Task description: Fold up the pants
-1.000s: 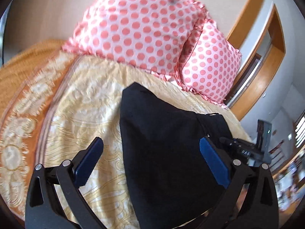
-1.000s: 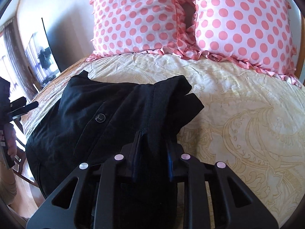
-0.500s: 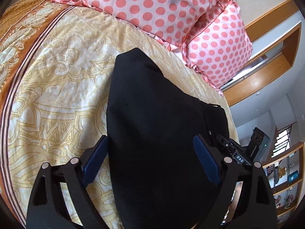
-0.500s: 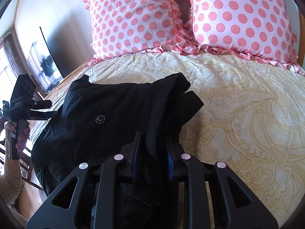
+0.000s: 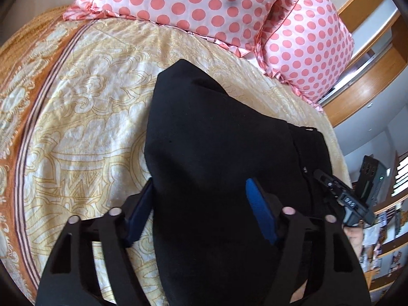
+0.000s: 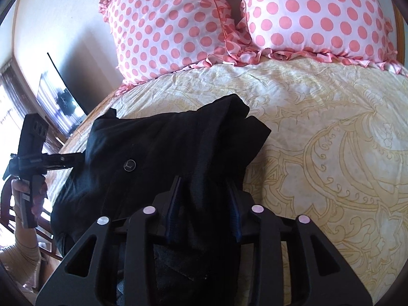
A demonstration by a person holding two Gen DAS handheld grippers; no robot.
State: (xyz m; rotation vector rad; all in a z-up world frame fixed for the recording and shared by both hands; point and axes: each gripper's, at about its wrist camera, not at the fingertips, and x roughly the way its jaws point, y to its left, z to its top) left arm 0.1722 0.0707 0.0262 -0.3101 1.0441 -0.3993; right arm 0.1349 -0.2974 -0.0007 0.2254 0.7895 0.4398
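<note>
The black pants (image 5: 219, 148) lie bunched on the yellow patterned bedspread (image 5: 84, 132). My left gripper (image 5: 201, 204) is over their near edge, its blue pads partly open with cloth between them, not pinched. In the right wrist view the pants (image 6: 163, 153) show a button, and my right gripper (image 6: 204, 199) is shut on a thick fold of the cloth. The right gripper also shows in the left wrist view (image 5: 341, 199) at the pants' right edge. The left gripper shows in the right wrist view (image 6: 63, 159) at the pants' left edge.
Two pink polka-dot pillows (image 6: 178, 28) (image 6: 318, 15) lean at the head of the bed. A dark TV screen (image 6: 61, 97) stands left of the bed. Wooden trim (image 5: 362, 86) and shelves are beyond the bed's right edge.
My left gripper has narrowed from wide open around the pants' near edge. My right gripper stays shut on the fold and has moved little.
</note>
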